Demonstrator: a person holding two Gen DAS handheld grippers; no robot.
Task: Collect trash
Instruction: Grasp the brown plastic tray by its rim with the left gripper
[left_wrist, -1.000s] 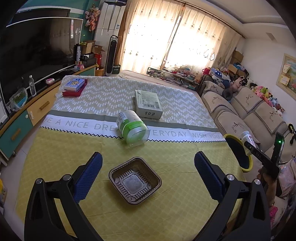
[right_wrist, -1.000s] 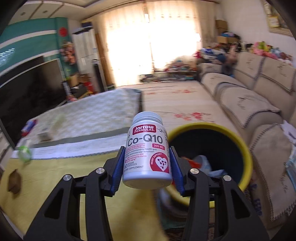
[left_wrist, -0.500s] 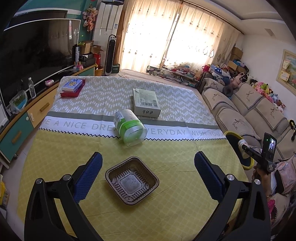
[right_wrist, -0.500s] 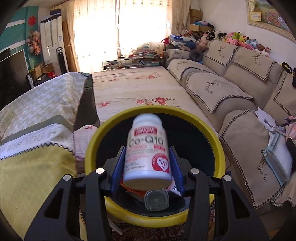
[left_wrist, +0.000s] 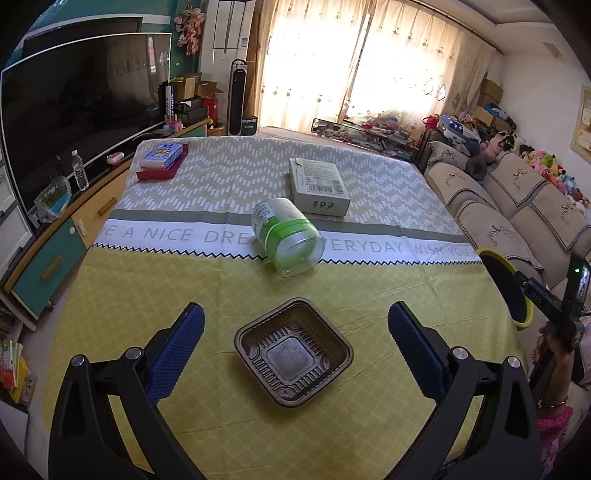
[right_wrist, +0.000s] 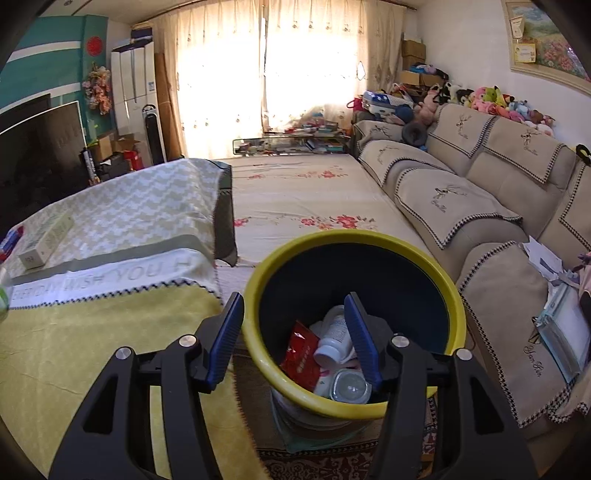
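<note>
My right gripper (right_wrist: 295, 314) hangs over the yellow-rimmed bin (right_wrist: 439, 273), jaws opening with nothing between them. The white pill bottle (right_wrist: 334, 338) lies inside the bin beside a red wrapper (right_wrist: 301, 354) and a clear jar lid (right_wrist: 351, 386). My left gripper (left_wrist: 295, 326) stands open above the table, its fingers either side of a brown plastic tray (left_wrist: 293, 356). Beyond it a green-and-white jar (left_wrist: 286, 236) lies on its side, and a flat carton (left_wrist: 317, 181) rests farther back. The bin (left_wrist: 506, 291) and the right gripper's body (left_wrist: 554, 295) show at the left wrist view's right edge.
A yellow and grey cloth covers the table (left_wrist: 147, 280). A red box with a blue book (left_wrist: 162, 160) sits at its far left corner. A TV (left_wrist: 74, 107) and cabinet line the left wall; a sofa (right_wrist: 480, 206) runs along the right, with papers (right_wrist: 561, 302) on its near seat.
The right gripper swung from the table edge to over the bin, then opened and let go of the pill bottle, which now lies in the bin. The left gripper stayed open over the tray.
</note>
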